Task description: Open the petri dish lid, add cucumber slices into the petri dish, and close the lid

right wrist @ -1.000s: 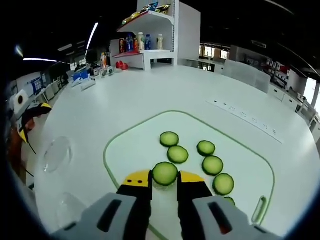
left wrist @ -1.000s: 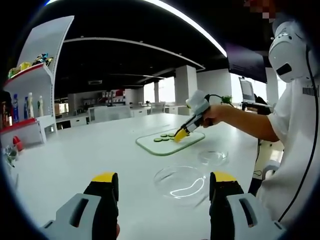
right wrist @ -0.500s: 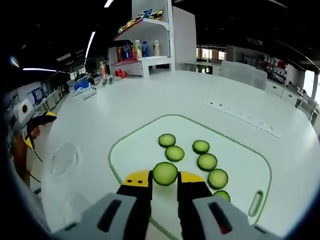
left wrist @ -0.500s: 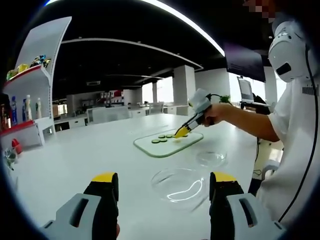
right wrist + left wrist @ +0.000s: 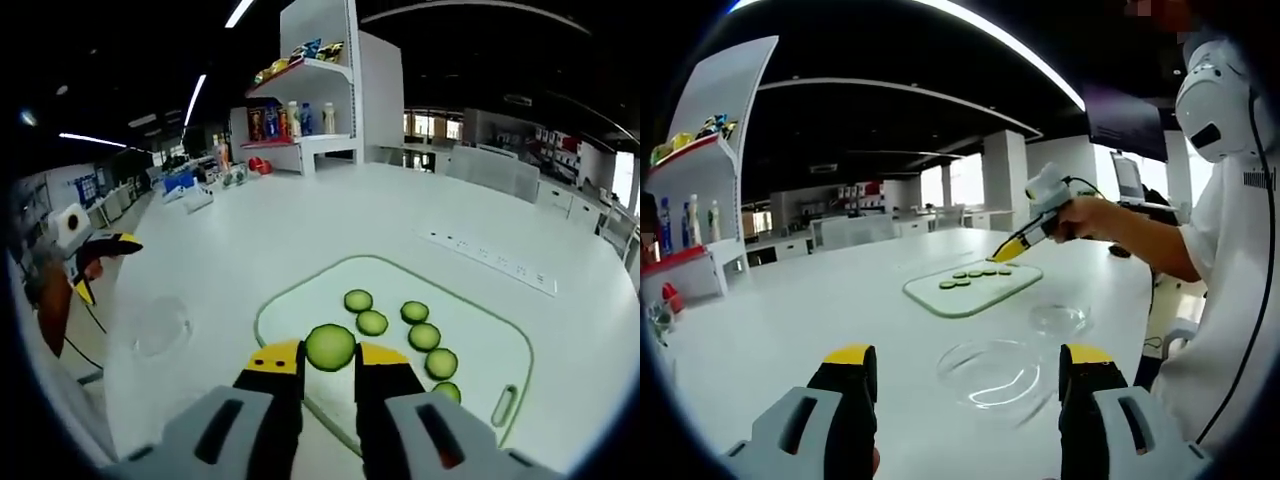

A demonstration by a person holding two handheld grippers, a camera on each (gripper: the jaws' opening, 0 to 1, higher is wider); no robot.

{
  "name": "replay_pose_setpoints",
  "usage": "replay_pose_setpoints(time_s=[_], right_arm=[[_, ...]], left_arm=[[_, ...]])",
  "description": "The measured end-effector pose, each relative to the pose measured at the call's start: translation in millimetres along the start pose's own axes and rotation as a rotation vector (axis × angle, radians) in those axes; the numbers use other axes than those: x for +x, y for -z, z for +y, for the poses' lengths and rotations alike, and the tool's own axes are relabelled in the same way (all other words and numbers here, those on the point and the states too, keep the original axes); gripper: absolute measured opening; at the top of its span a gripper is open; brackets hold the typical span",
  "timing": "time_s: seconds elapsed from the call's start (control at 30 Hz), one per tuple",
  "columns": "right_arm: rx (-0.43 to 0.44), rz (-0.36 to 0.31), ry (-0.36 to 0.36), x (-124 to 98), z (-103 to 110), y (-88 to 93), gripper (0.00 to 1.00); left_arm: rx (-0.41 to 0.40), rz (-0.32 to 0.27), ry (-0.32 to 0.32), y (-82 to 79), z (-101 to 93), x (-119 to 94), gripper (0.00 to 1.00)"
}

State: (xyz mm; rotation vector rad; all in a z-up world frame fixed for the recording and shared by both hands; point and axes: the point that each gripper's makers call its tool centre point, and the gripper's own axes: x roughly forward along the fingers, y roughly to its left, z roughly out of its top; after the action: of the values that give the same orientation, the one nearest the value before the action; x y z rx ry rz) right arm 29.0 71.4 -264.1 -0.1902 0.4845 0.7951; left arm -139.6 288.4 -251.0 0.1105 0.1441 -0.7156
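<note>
Right tool [image 5: 329,362] | clamps cucumber slice [image 5: 330,346], risen above cutting board [image 5: 300,305] | left tool [image 5: 968,368] spread

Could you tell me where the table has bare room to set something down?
Free: the wide white tabletop between the cutting board and the shelf unit. Crowded: the board's cucumber slices and the near edge, where two glass dish halves lie.

No text, label, brand, number or sign can be read in either view. The bottles on the shelf [image 5: 300,118] carry coloured labels, but they are too small and blurred to make out. A dark barcode-like patch sits on the person's white sleeve [image 5: 1262,182] at the edge of the left gripper view; its marks cannot be read.
</note>
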Motion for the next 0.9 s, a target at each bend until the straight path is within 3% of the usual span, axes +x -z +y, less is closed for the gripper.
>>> replay_pose_setpoints(time_s=[0.3,0.9], right_arm=[[-0.03,-0.033,-0.03,-21,21,-4.9,0.19],[-0.106,-0.057,-0.119,-51,77,4.5,0.19]], left_arm=[[0.004,0.005,0.005,0.1,-3.7,-1,0.74],[0.034,0.026,0.034,-9.8,-13.5,8,0.74]])
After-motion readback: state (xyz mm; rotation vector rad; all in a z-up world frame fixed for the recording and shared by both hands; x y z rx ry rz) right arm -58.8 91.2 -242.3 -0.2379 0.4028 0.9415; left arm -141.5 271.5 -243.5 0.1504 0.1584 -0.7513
